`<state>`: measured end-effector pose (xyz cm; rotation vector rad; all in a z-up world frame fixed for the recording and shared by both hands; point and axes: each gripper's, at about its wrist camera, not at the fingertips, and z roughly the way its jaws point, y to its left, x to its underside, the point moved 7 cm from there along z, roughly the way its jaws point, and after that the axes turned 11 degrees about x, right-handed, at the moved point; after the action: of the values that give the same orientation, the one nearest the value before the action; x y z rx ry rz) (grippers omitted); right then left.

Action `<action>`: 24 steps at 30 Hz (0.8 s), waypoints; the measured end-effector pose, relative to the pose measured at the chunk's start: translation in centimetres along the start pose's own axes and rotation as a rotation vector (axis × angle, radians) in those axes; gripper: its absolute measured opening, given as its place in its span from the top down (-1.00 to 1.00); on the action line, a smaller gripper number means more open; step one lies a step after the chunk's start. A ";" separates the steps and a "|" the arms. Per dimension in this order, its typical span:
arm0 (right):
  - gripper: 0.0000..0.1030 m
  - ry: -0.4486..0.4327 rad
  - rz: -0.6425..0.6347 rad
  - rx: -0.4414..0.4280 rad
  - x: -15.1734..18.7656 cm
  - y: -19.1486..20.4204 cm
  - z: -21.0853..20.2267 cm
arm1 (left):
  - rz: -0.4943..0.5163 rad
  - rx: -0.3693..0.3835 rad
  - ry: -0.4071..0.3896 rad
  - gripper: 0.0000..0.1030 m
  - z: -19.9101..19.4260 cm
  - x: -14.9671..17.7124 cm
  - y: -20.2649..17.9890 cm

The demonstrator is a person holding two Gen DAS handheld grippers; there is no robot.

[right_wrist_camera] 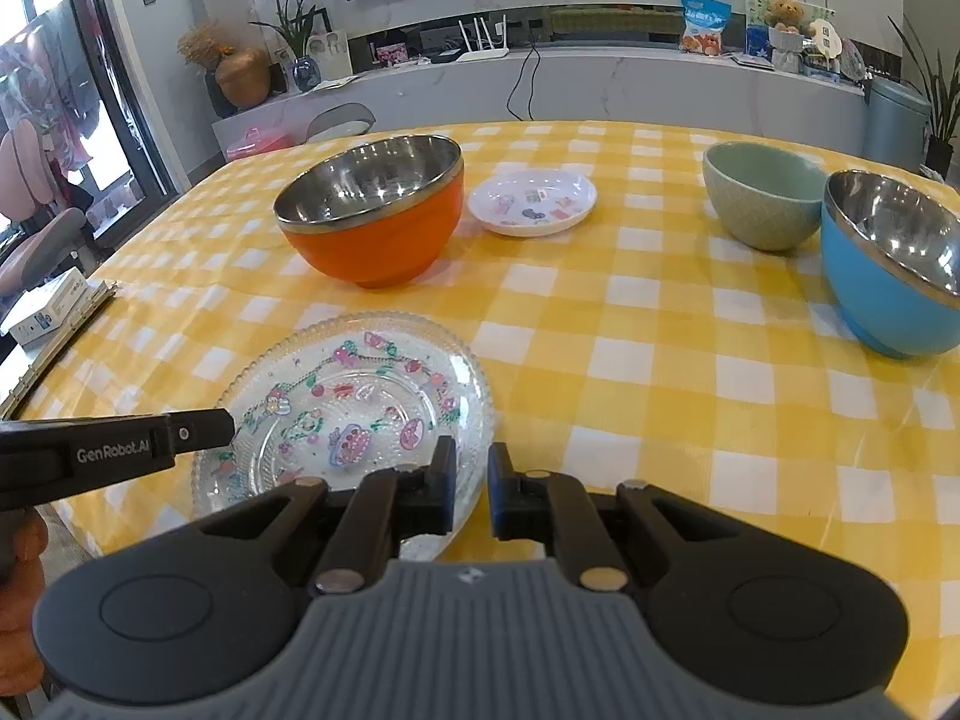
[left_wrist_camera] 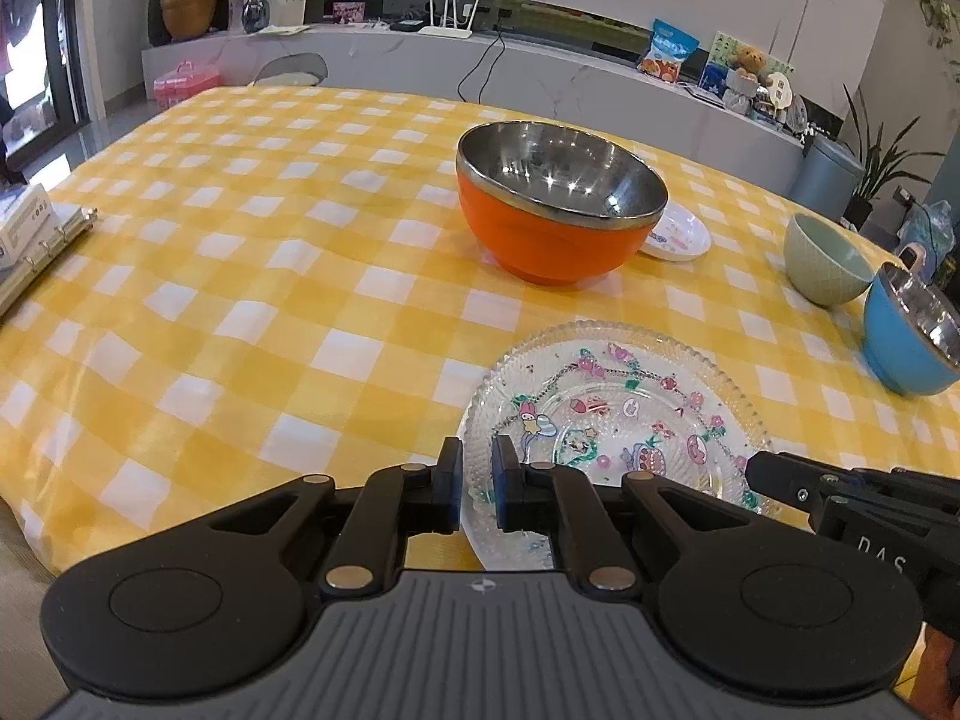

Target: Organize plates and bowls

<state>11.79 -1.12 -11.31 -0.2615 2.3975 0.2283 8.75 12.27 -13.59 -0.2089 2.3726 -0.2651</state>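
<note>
Left wrist view: the left hand-held gripper [left_wrist_camera: 477,483], jaws nearly pressed together and holding nothing, hovers at the near rim of the glass plate [left_wrist_camera: 618,414], likely lining up a pinch.

Right wrist view: the right hand-held gripper [right_wrist_camera: 468,489], likewise nearly closed and empty, sits at the plate's near right edge; the orange bowl [right_wrist_camera: 375,213] stands beyond the plate on the worktop [right_wrist_camera: 660,360].

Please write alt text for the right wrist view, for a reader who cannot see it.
The right gripper and left gripper grip opposite edges of a patterned glass plate on a yellow checked tablecloth. Behind stand an orange bowl, small white dish, green bowl and blue bowl.
</note>
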 end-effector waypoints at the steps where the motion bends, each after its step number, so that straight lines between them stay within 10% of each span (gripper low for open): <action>1: 0.82 0.001 0.000 -0.003 0.0 0.0 0.0 | 0.005 -0.001 0.000 0.78 0.0 0.0 -0.1; 8: 0.44 -0.011 0.064 -0.004 -0.4 -1.0 -0.5 | -0.036 0.013 -0.061 0.61 -0.9 -0.9 0.2; 24: 0.32 -0.102 0.301 0.118 -3.7 -7.8 -1.6 | 0.063 0.150 -0.176 0.45 -0.8 -4.9 -7.6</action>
<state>15.42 -8.57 -8.34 0.1641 2.3311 0.2302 12.33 6.13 -7.89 -0.0821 2.1699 -0.3772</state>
